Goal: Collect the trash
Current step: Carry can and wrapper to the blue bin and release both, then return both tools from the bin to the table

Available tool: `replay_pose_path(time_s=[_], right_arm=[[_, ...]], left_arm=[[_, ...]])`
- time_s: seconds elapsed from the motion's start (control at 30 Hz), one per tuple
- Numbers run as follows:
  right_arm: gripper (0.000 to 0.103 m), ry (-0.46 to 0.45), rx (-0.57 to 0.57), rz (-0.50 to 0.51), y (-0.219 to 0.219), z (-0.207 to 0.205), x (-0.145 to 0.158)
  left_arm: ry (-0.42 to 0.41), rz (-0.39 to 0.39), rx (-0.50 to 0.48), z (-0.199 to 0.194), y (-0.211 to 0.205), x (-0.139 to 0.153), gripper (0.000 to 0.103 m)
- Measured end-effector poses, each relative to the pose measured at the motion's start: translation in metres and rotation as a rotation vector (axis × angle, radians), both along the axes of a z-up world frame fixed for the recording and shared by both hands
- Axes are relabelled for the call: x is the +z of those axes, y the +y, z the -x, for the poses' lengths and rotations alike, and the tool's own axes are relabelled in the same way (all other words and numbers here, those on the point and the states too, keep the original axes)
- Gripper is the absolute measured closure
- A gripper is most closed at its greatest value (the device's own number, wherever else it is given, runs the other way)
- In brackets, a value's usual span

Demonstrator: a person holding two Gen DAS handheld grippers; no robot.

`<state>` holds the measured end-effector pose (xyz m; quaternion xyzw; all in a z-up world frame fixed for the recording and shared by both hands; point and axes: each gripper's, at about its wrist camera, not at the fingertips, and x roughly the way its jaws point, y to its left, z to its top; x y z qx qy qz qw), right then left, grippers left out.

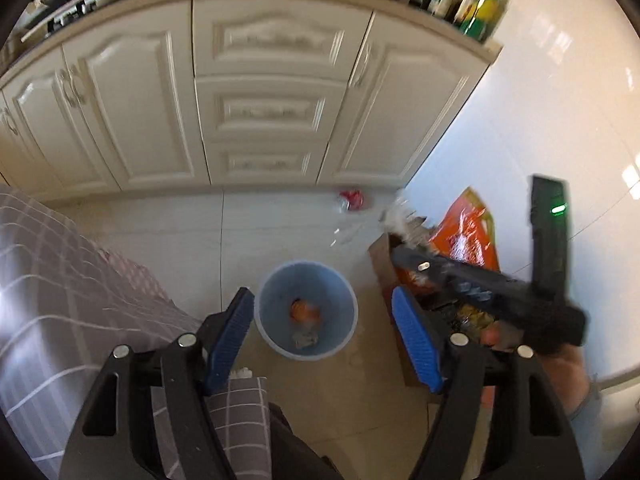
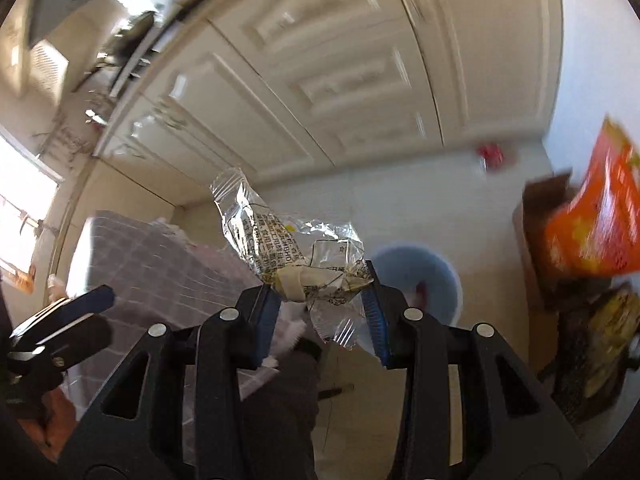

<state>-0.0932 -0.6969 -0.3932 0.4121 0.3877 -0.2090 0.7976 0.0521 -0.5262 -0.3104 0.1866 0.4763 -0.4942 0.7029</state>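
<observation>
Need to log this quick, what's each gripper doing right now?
Left gripper: open, nothing between its pads.
Right gripper: shut on a crumpled clear plastic wrapper.

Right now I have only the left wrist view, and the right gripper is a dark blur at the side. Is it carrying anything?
Observer: Yes. The right gripper is shut on a crumpled clear plastic wrapper with black print.
Operator: Is the wrapper empty?
Observer: No, a pale cream lump sits inside it, between the pads.
Operator: Where is the bin from that side?
Observer: The light blue trash bin lies just right of the wrapper, partly hidden behind the gripper's right finger.
</observation>
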Motion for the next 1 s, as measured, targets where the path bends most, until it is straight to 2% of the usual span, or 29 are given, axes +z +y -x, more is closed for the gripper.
replay_pose_path(time_s=[0.07, 0.1, 0.13, 0.17, 0.23, 0.27, 0.33, 0.4, 0.43, 0.73, 0.87, 1.0], right_arm=[[0.064, 0.050, 0.008, -0.044, -0.004, -0.009, -0.032], [0.064, 0.072, 0.010, -0.064, -0.005, -0.011, -0.044], [0.064, 0.096, 0.012, -0.085, -0.006, -0.014, -0.057], [0.064, 0.112, 0.014, -0.095, -0.006, -0.016, -0.066], [0.062, 0.145, 0.015, -0.121, -0.009, -0.024, -0.087], [0.045, 0.165, 0.003, -0.133, -0.010, -0.028, -0.097], [0.022, 0.185, -0.018, -0.131, -0.013, -0.032, -0.108], [0.017, 0.191, -0.033, -0.139, -0.014, -0.034, -0.112], [0.010, 0.199, -0.041, -0.140, -0.014, -0.033, -0.114], [0.008, 0.177, -0.083, -0.100, -0.009, -0.022, -0.092], [0.008, 0.150, -0.082, -0.060, -0.004, -0.022, -0.067], [0.008, 0.101, -0.079, -0.006, 0.006, -0.024, -0.028]], left_arm=[[-0.024, 0.004, -0.010, 0.004, -0.004, 0.001, 0.032], [-0.046, -0.001, -0.019, 0.007, -0.005, 0.001, 0.029], [-0.060, -0.008, -0.022, 0.008, -0.005, 0.000, 0.020], [-0.084, -0.015, -0.014, 0.008, -0.004, 0.000, 0.016], [-0.105, -0.013, -0.002, 0.002, -0.001, 0.001, 0.013], [-0.106, -0.016, 0.007, -0.001, -0.001, 0.001, 0.009], [-0.105, -0.019, 0.032, -0.008, 0.001, 0.001, 0.007], [-0.112, -0.028, 0.042, -0.012, 0.003, 0.003, 0.007], [-0.112, -0.027, 0.045, -0.013, 0.003, 0.004, 0.007], [-0.109, 0.039, 0.083, -0.019, 0.021, 0.027, 0.007], [-0.124, 0.069, 0.091, -0.016, 0.034, 0.041, 0.007], [-0.135, 0.102, 0.109, -0.014, 0.051, 0.057, 0.007]])
